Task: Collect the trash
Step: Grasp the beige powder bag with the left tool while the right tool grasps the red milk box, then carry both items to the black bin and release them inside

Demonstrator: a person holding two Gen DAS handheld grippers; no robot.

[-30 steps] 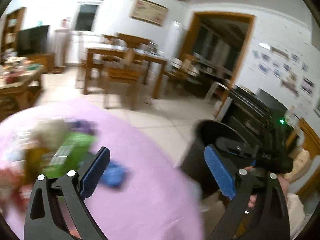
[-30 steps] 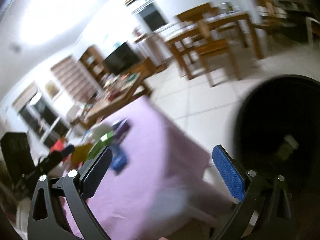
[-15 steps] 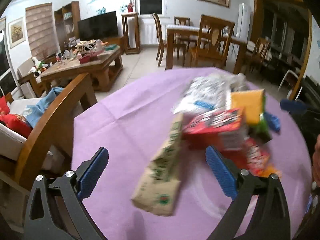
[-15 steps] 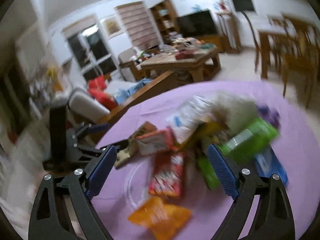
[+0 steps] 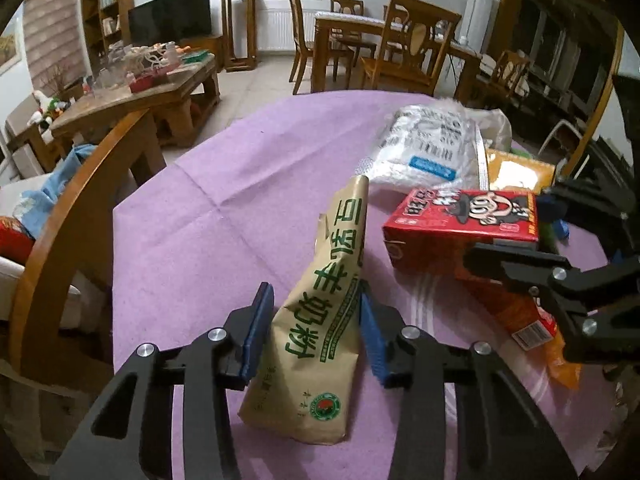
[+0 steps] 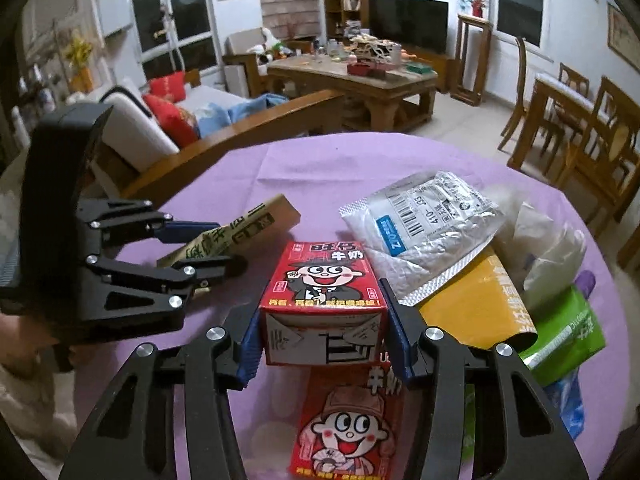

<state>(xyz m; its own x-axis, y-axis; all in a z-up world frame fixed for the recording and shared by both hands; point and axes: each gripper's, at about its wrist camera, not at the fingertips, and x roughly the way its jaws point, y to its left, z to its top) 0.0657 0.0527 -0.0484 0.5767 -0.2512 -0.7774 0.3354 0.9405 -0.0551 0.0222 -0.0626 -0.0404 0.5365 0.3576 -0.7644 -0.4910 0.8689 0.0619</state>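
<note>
The left gripper [image 5: 316, 332] is narrowed onto a tan paper bag [image 5: 320, 320], pads on both its sides. The right gripper [image 6: 322, 338] clamps a red milk carton [image 6: 322, 284]. Both items sit among wrappers on the purple tablecloth [image 5: 192, 240]; a silver pouch [image 6: 424, 228] lies just behind the carton

Purple-clothed table [image 5: 192, 240] w/ tan bag [image 5: 320, 320], red carton [image 6: 324, 296], wrappers.
</note>
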